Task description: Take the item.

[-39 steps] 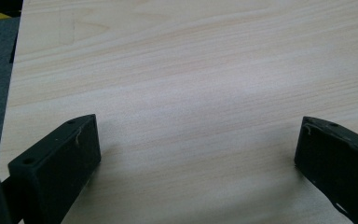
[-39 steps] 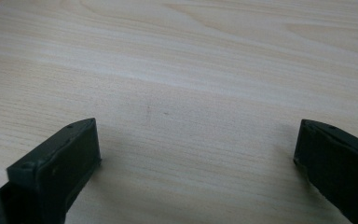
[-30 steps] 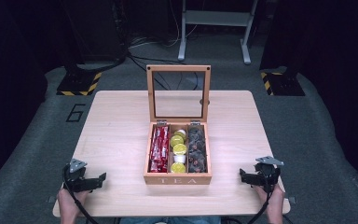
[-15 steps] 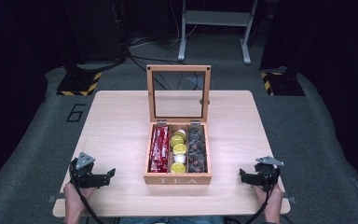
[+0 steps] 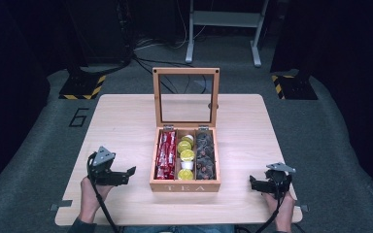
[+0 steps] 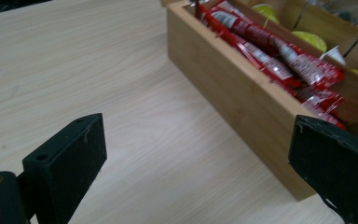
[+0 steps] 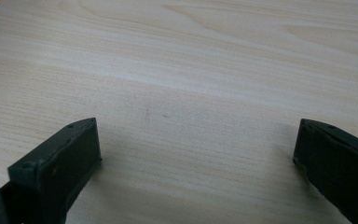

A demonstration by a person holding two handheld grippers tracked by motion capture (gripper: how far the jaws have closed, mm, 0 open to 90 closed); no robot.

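A wooden tea box (image 5: 184, 186) stands mid-table, its glass-paned lid (image 5: 186, 71) raised upright. Inside lie red packets (image 5: 165, 154) at the left, yellow and white capsules (image 5: 186, 155) in the middle and dark packets (image 5: 204, 155) at the right. My left gripper (image 5: 126, 175) hovers open just left of the box, pointing at it. In the left gripper view the wide-apart jaws of that gripper (image 6: 200, 140) frame the box's side wall (image 6: 242, 93) and the red packets (image 6: 279, 56). My right gripper (image 5: 252, 185) is open right of the box. The right gripper (image 7: 196, 135) has nothing between its jaws, only bare table (image 7: 191, 60).
The light wooden table (image 5: 126, 121) has free room left, right and behind the box. Beyond it are a grey floor mat marked 6 (image 5: 79, 117), hazard-striped bases (image 5: 82, 87) (image 5: 291, 87), cables and a metal stand (image 5: 223, 19).
My left gripper has moved forward and to the right, closer to the box's left side. The right gripper has stayed about where it was.
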